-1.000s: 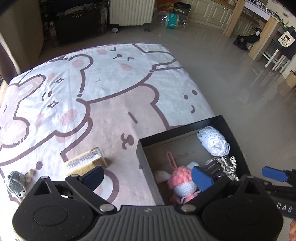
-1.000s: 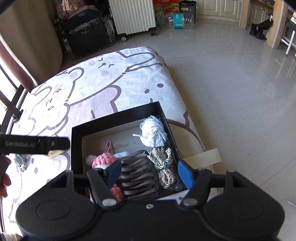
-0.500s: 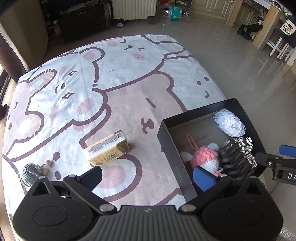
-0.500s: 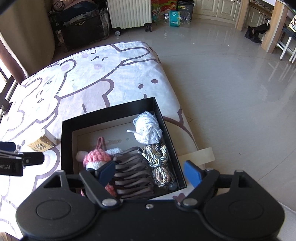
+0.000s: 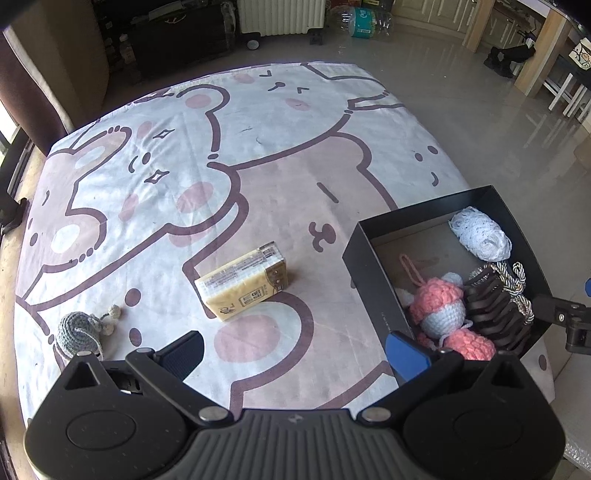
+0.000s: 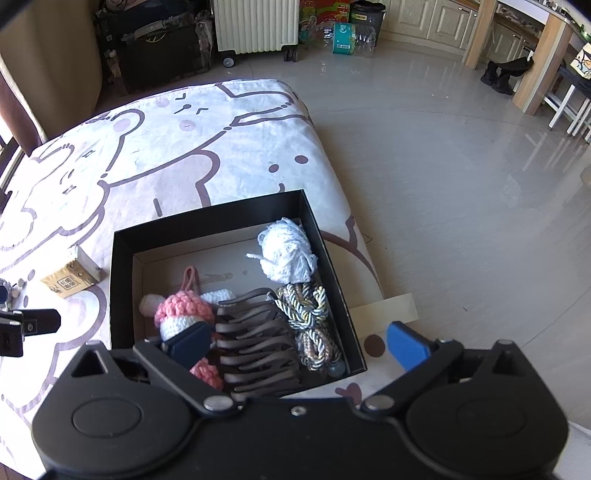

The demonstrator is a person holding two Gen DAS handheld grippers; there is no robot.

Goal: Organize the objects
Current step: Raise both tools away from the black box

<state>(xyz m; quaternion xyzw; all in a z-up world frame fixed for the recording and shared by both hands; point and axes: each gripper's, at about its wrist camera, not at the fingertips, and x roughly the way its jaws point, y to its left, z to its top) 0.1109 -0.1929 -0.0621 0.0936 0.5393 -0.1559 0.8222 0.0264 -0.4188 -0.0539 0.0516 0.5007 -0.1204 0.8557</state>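
Note:
A black box (image 5: 373,284) (image 6: 122,280) sits at the bed's right edge. It holds a pink crochet toy (image 5: 437,308) (image 6: 183,312), a white crochet piece (image 5: 480,236) (image 6: 286,254), a braided cord (image 6: 312,321) and a dark ribbed organizer (image 5: 496,317) (image 6: 258,350). A yellow tissue pack (image 5: 243,282) (image 6: 68,277) lies on the sheet left of the box. A grey crochet toy (image 5: 79,332) lies further left. My left gripper (image 5: 295,350) is open and empty, above the sheet near the pack. My right gripper (image 6: 295,345) is open and empty, above the box's near end.
The bed carries a cartoon bear sheet (image 5: 221,155). Its right edge drops to a glossy tiled floor (image 6: 443,166). A white radiator (image 6: 255,24), dark cases (image 6: 159,48) and bottles stand at the far wall. A beige paper strip (image 6: 384,314) sticks out beside the box.
My left gripper has pulled back and up, so the tissue pack and grey toy show in full. My right gripper has also drawn back a little and its jaws stand wider.

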